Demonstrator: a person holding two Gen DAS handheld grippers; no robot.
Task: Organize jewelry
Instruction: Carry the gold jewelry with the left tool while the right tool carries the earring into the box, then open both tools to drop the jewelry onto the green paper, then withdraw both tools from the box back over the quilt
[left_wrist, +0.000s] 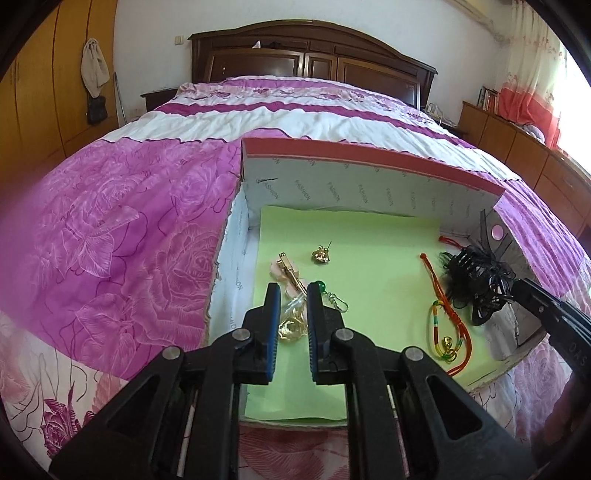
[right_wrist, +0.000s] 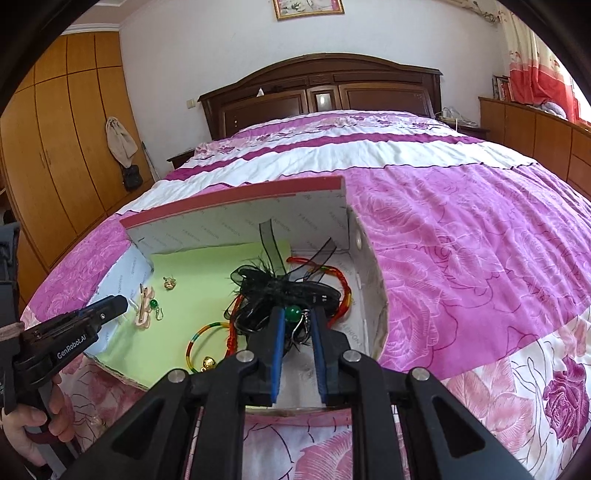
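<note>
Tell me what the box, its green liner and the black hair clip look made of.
Box: printed cardboard, matte; raw torn edges show at the cut side. Green liner: flat sheet, probably paper or thin foam, matte. Black hair clip: likely glossy plastic teeth with sheer ribbon loops and fluffy feather-like tufts.

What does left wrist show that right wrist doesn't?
Left wrist only: a gold leaf-like piece between the left gripper's tips.
Right wrist only: a green-bead earring between the right gripper's tips, a hand on the left gripper's handle.
Both: box, green liner, gold stud, striped bangle, black feather clip.
</note>
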